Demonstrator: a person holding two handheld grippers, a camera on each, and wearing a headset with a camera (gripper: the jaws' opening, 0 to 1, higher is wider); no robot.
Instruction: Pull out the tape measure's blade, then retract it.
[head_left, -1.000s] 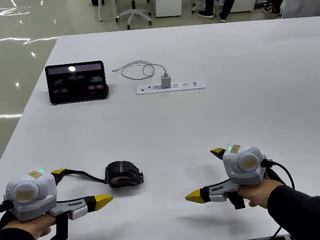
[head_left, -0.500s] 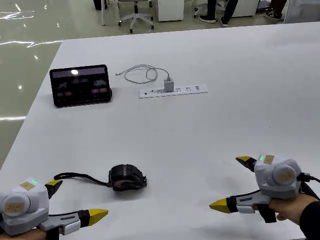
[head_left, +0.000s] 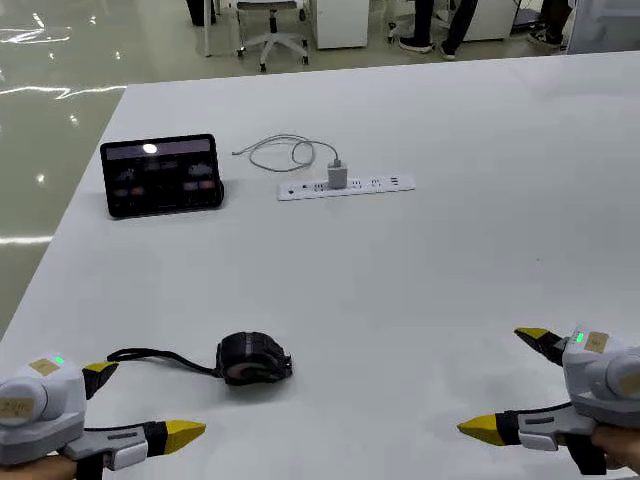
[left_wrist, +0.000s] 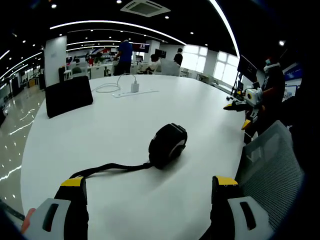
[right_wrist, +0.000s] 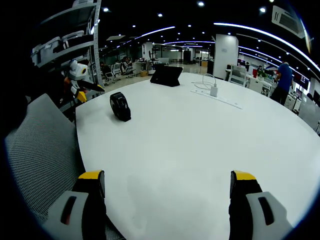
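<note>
A black tape measure lies on the white table, its black wrist strap trailing to the left; no blade shows. In the left gripper view the tape measure sits a short way ahead of the jaws. My left gripper hovers open at the near left, just short of the strap's end. My right gripper stands open at the near right, far from the tape measure, with nothing between its yellow tips.
A black tablet stands at the far left of the table. Beside it lies a white power strip with a plugged charger and coiled cable. A grey mesh chair sits at the table's near edge.
Both grippers have drawn back toward the near edge, the right one moving further right. The tape measure has not moved on the table; the head camera shifted a little.
</note>
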